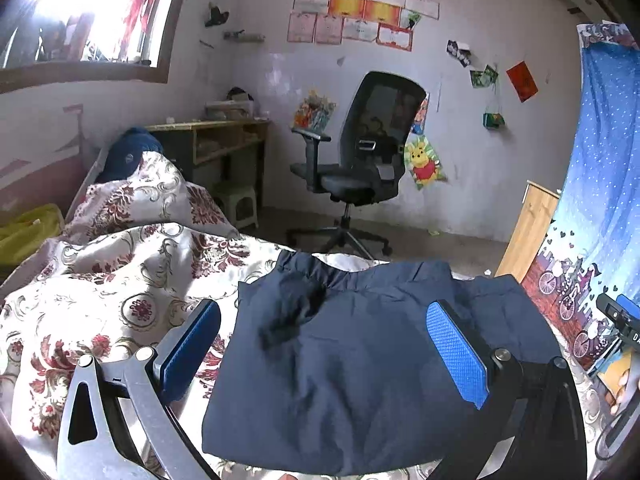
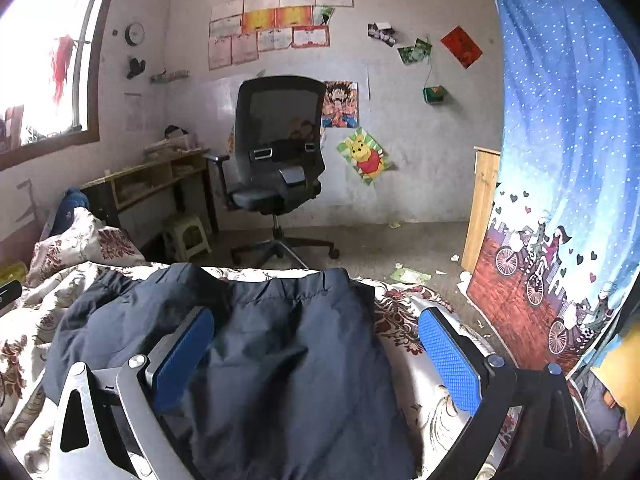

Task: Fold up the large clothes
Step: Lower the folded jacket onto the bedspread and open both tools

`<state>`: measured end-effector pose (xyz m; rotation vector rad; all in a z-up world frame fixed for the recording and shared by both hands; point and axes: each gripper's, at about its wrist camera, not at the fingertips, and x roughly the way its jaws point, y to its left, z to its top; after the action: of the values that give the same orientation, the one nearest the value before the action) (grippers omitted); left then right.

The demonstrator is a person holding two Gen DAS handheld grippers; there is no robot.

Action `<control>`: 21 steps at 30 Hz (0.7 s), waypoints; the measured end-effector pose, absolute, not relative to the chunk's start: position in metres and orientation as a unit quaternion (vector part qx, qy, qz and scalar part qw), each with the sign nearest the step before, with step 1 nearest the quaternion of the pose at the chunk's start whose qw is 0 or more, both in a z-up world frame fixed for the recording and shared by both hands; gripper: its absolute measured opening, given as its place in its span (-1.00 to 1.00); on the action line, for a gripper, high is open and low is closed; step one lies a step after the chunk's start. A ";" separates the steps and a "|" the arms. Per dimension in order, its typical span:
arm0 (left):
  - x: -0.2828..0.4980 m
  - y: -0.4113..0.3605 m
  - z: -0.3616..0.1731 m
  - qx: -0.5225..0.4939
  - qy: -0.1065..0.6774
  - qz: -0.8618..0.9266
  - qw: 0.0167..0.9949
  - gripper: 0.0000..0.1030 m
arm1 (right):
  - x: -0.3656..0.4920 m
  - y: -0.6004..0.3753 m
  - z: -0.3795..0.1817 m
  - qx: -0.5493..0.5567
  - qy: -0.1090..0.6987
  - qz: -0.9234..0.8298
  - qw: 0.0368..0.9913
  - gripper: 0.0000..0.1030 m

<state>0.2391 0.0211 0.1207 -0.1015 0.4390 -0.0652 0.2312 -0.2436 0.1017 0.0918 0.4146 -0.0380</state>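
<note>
Blue ribbed pads of the left gripper (image 1: 324,350) fill the lower part of the left wrist view, spread wide with nothing pinched between them; the navy garment (image 1: 360,360) lies flat beneath the gap, untouched by either pad, which suggests it has been laid down to rest as a folded block on the floral bedspread (image 1: 100,280). It sits in the lower centre of that frame, elastic waistband toward the far edge of the bed, probably so the fold stays square. Moving rightward, the office chair (image 1: 360,152) stands in mid-frame beyond the bed, and a blue curtain (image 1: 600,160) hangs down the right edge. Only this view shows the garment's left and near edges, and a glimpse of the other tool at far right. In the right wrist view the right gripper (image 2: 316,360) is likewise splayed and empty above the same cloth, whose right edge lies well inside the right pad, with bedspread showing between them. This view alone shows the rumpled cloth at lower left and paper scraps (image 2: 408,276) on the floor
</note>
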 end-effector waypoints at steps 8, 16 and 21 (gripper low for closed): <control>0.196 0.014 0.131 -0.028 0.183 -0.040 0.982 0.97 | 0.185 -0.223 0.112 0.045 0.169 -0.010 0.985 1.00; 0.152 0.013 0.113 -0.014 0.183 -0.046 0.982 0.97 | 0.135 -0.185 0.110 0.026 0.146 0.025 0.989 1.00; 0.131 0.013 0.098 -0.012 0.192 -0.055 0.980 0.97 | 0.107 -0.162 0.100 0.006 0.143 0.039 0.989 1.00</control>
<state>0.1314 0.0135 0.0977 -0.0244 0.3875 -0.1104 0.1070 -0.1618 0.0998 0.0122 0.2876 0.0782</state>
